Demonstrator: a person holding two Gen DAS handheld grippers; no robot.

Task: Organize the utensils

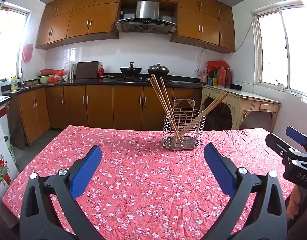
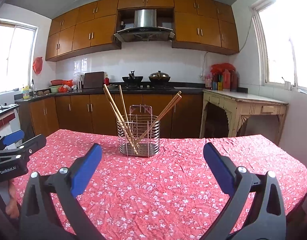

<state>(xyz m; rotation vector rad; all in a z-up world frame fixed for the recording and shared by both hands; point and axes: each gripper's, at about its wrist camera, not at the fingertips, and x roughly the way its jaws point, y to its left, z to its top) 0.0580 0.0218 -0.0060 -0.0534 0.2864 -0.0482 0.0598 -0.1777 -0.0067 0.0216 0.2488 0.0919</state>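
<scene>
Wire caddy (image 1: 183,132) upright on red floral surface (image 1: 133,180), chopsticks (image 1: 163,104) leaning inside; left gripper (image 1: 152,160) and right gripper (image 2: 152,160) fingers spread, empty.

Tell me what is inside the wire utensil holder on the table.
The wire utensil holder holds only wooden chopsticks: one bunch leans left, another leans right. Through the wires its perforated base shows otherwise bare. An exact chopstick count is unclear where they overlap.

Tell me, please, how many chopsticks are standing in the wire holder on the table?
5: three chopsticks lean left in the wire holder, and two more lean right. They sit close together, so another may be hidden.
</scene>
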